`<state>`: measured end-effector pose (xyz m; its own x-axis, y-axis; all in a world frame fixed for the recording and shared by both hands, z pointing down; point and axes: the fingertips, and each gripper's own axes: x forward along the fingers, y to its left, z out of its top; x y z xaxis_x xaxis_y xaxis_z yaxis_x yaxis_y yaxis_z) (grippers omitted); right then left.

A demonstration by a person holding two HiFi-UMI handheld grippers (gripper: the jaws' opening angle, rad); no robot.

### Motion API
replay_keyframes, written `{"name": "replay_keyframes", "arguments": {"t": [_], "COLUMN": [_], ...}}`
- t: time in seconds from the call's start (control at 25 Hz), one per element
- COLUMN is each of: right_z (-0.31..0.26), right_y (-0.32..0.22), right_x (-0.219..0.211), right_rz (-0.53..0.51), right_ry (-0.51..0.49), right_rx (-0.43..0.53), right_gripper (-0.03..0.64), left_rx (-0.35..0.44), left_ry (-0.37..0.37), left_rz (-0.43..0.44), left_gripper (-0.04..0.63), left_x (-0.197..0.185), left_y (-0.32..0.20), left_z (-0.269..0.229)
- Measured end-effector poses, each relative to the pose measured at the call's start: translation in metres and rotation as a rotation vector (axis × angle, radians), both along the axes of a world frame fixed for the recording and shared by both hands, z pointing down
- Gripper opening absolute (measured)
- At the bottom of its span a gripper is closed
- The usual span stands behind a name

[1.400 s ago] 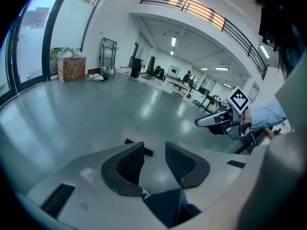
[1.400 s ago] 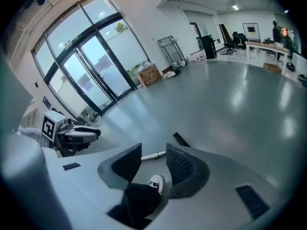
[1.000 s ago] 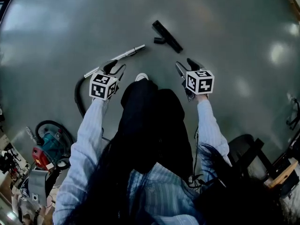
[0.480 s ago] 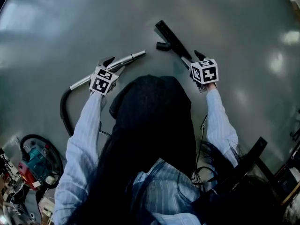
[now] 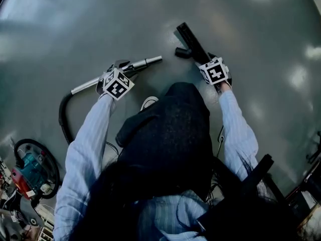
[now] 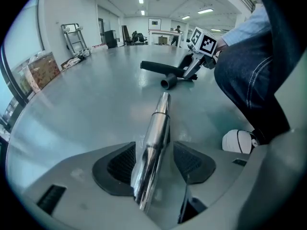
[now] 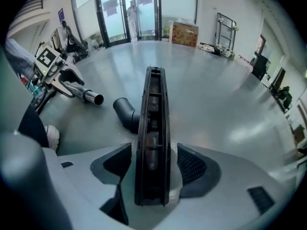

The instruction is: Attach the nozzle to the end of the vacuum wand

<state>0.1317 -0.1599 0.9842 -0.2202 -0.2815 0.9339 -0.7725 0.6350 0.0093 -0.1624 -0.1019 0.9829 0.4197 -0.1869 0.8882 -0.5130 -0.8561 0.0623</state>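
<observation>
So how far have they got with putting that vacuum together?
Nothing is joined yet: the nozzle and the wand lie apart on the floor. In hand: the left gripper straddles the wand, the right gripper the nozzle, jaws just opened, not gripping. Still to do: grasp, lift, push together.

Head view overhead; gripper views low (both show nozzle (image 6: 160, 69)).

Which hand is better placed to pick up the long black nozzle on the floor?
Right. The right gripper's fingers, just opened wide, already straddle the long black plastic nozzle without pressing it; the left gripper's, also just opened, straddle the shiny metal wand.
</observation>
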Motion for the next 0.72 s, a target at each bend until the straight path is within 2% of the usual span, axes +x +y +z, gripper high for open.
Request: {"name": "replay_keyframes", "arguments": {"t": [0.16,0.32,0.48,0.6,0.72], "right_z": [0.022,0.030,0.030,0.027,0.028], "right_y": [0.000,-0.003,-0.005,-0.005,-0.005], "right_x": [-0.006,-0.008,-0.006,-0.005,-0.006], "right_rz": [-0.054,-0.081,-0.070,-0.050,-0.050], "right_ry": [0.028,0.001,-0.025,-0.007,0.035], "right_rx": [-0.035,-0.068,-0.050,-0.053,-0.096], "right_gripper": [0.279,0.278,0.278,0.278,0.278], "left_rx": [-0.021,-0.050,-0.040,-0.049,-0.056], "left_ry": [-0.005,-0.024,-0.087,-0.086,-0.094], "left_rz": [0.016,0.048,0.107,0.104,0.100], "left_gripper": [0.224,0.223,0.222,0.222,0.222], "left_x": [0.009,0.018,0.016,0.016,0.014], "left_y": [-0.006,-0.006,-0.003,-0.004,-0.005], "left_z": [0.018,0.034,0.042,0.040,0.040]}}
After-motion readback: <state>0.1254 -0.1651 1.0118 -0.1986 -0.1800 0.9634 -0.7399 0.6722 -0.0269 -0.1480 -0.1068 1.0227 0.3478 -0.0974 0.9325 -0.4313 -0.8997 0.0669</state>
